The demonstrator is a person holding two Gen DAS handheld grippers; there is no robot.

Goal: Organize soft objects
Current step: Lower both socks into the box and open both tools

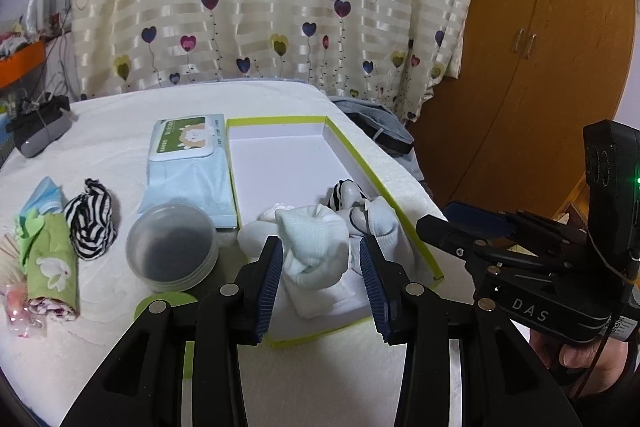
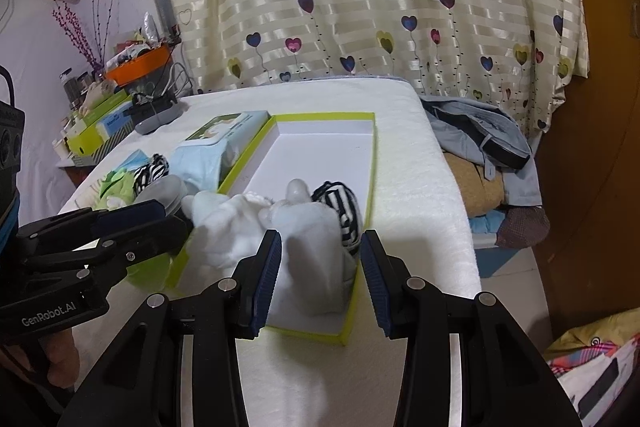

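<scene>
Left wrist view, left to right on the white-covered surface [image 1: 120,147]: green rolled cloth with rabbit print [image 1: 52,267] at the left edge, zebra-striped sock ball [image 1: 92,219] just beside it, clear round tub [image 1: 172,247], wet-wipes pack [image 1: 188,139] lying on a light-blue folded pack [image 1: 192,191], then the lime-edged white box [image 1: 280,163].

White socks [image 1: 312,247] are bundled in the box's near end, with a second striped sock [image 1: 344,191] touching them behind.

Left gripper [image 1: 322,279] jaws are spread, straddling the white socks, not pinching. Right gripper [image 2: 320,275] jaws are spread too, over the same bundle from the box's near right corner.

Each gripper blocks part of the other's view: the right one covers the right edge in the left view, reads "DAS"; the left one covers the tub in the right view, reads "GenRobot.AI".

Wipes label is unreadable.

Only the right view shows the grey clothes pile [image 2: 480,131] past the right edge and an orange tray [image 2: 140,65] beyond the far left corner.
</scene>
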